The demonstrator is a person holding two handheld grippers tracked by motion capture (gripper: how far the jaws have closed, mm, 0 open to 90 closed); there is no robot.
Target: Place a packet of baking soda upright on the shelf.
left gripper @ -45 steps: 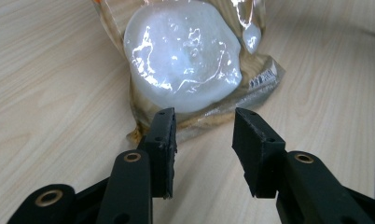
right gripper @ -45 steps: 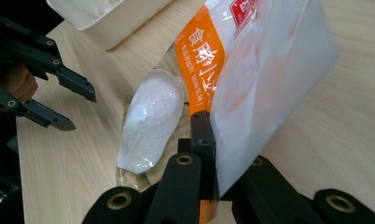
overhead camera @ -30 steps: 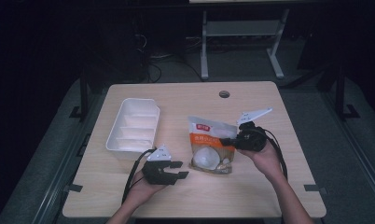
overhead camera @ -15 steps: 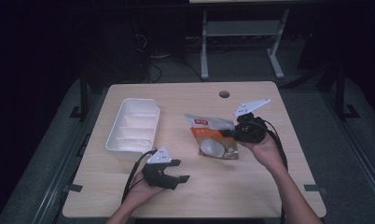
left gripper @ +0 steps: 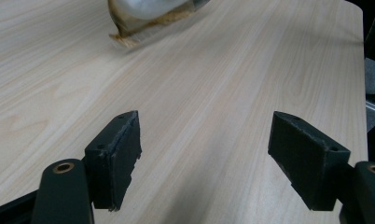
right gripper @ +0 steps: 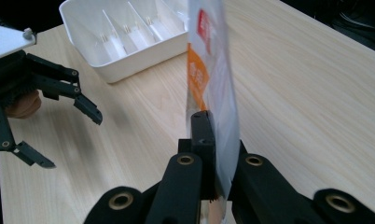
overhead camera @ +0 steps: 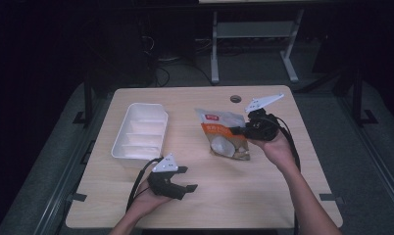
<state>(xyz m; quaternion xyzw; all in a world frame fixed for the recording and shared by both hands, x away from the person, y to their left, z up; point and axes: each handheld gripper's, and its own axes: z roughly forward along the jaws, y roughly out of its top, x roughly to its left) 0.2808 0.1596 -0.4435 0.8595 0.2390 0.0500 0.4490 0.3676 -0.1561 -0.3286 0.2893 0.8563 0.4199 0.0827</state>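
An orange and white snack bag (overhead camera: 223, 134) hangs lifted above the table's middle, its lower end tilted toward the person. My right gripper (overhead camera: 238, 130) is shut on the bag's right edge; in the right gripper view the bag (right gripper: 212, 88) stands edge-on between the closed jaws. Its bottom corner (left gripper: 148, 14) shows at the top of the left gripper view. My left gripper (overhead camera: 185, 178) rests low near the table's front edge, open with nothing between its fingers (left gripper: 114, 156). From the right gripper view, the left gripper (right gripper: 69, 119) appears at the left, jaws spread.
A white divided tray (overhead camera: 140, 132) sits on the table's left half, also seen as the tray (right gripper: 125, 35) in the right gripper view. A round cable hole (overhead camera: 235, 99) lies near the far edge. Bare wood (overhead camera: 244, 191) lies in front of the bag.
The right gripper has lifted the bag off the table and carried it up and slightly right. The left gripper has shifted a little along the front edge.
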